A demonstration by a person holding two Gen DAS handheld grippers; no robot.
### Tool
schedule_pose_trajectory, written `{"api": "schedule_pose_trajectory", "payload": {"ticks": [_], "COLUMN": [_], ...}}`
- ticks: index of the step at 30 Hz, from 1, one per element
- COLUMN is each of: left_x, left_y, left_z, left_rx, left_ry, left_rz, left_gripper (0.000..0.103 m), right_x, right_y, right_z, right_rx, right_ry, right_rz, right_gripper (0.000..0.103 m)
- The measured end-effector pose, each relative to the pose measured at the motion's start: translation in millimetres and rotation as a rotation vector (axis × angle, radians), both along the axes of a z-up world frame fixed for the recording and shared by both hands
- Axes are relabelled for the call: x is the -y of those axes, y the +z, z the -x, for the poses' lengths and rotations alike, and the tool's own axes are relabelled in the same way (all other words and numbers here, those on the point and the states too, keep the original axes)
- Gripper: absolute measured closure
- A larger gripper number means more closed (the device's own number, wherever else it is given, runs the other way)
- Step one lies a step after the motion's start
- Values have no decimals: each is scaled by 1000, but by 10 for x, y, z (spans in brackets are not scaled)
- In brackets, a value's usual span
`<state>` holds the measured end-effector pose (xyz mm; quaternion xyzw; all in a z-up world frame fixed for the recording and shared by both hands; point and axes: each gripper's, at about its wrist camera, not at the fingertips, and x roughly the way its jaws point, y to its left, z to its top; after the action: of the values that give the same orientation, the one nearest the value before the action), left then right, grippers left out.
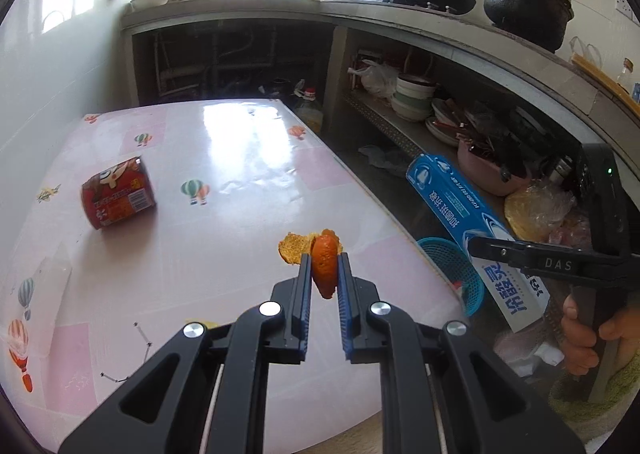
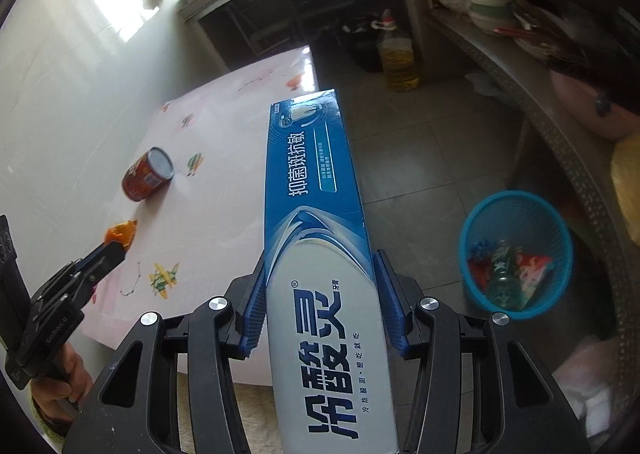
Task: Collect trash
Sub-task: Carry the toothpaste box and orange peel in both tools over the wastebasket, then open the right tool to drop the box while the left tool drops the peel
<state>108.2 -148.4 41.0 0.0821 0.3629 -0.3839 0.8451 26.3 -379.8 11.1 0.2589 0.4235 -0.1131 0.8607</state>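
Both tongs loaded, bin run next.

My left gripper pinches curled orange peel; my right gripper clamps the long blue-white toothpaste carton, needing release above the blue mesh wastebasket to its right.

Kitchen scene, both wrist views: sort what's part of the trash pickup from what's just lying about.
Part of the job:
- orange peel, pinched in the left gripper
- toothpaste box, clamped in the right gripper
- red can, on its side on the table
- blue basket on the floor, already holding trash

Just lying about:
- oil bottle
- stacked bowls
- black pot
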Motion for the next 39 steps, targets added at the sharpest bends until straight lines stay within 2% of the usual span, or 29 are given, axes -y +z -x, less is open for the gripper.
{"api": "schedule_pose_trajectory", "payload": {"ticks": [4,10,14,20,22,24,26,29,33,34,35,36,39], "left_x": [507,1546,2241,3074,3282,3419,3454,3418,3270,3233,3198,3138,2966], "left_y": [89,-84,-371,-901,-1077,-1205,-1281,-1319,-1229,-1190,-1153,-1103,-952], "left_z": [41,-36,-48,28,24,-17,-57,-81,-135,-152,-177,-196,-229], "left_rx": [-49,-223,-318,-341,-360,-387,-419,-418,-416,-413,-409,-403,-374], "left_ry": [-123,-299,-363,-396,-389,-369,-350,-342,-318,-311,-304,-295,-279], "left_rz": [28,-3,-91,-252,-281,-292,-288,-283,-258,-248,-239,-227,-201], "left_gripper": [91,91,91,89,78,72,71,67,66,65,64,62,58], "right_x": [500,1102,1323,1589,1644,1723,1806,1921,2020,2053,2060,2075,2041], "right_y": [-54,-432,-798,-1220,-1318,-1426,-1530,-1694,-1839,-1881,-1908,-1943,-2036], "right_z": [403,1024,1195,1136,1097,1028,968,820,582,501,447,386,300], "right_rx": [-17,-90,-138,-178,-193,-210,-221,-240,-244,-241,-237,-241,-248], "right_ry": [-161,-380,-441,-477,-480,-476,-473,-470,-478,-485,-485,-489,-493], "right_rz": [10,-37,-116,-179,-185,-194,-215,-234,-253,-253,-250,-242,-250], "right_gripper": [56,56,56,56,56,56,56,56,53,50,41,38,36]}}
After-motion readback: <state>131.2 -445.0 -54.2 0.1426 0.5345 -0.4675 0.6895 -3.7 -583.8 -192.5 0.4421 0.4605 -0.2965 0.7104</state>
